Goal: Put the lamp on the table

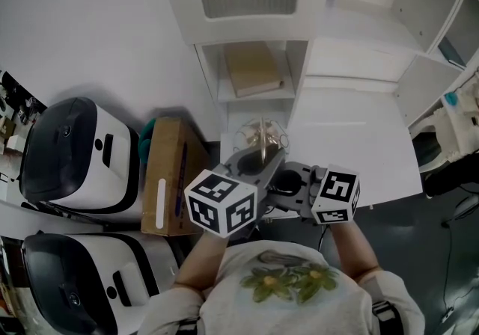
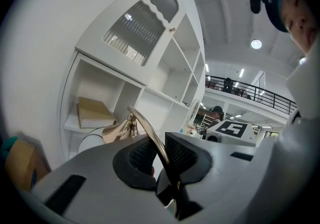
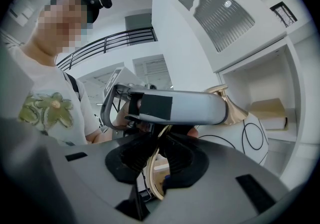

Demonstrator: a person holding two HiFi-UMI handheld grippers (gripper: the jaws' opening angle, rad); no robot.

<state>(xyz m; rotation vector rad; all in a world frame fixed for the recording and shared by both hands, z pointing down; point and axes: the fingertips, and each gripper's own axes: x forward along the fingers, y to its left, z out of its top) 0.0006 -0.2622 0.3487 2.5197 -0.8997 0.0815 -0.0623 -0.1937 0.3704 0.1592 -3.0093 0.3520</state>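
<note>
With left gripper (image 2: 159, 154) and right gripper (image 3: 156, 154) fingers clenched on the lamp (image 1: 263, 137) hoop, I should lower it level onto the table (image 1: 352, 154).

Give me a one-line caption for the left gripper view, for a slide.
Left gripper with jaws shut on the lamp by its curved gold arm, white shelf unit behind.

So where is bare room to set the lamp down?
The white table, right of the shelf unit, is bare. Left of the lamp it is crowded: a cardboard box and two white machines.
</note>
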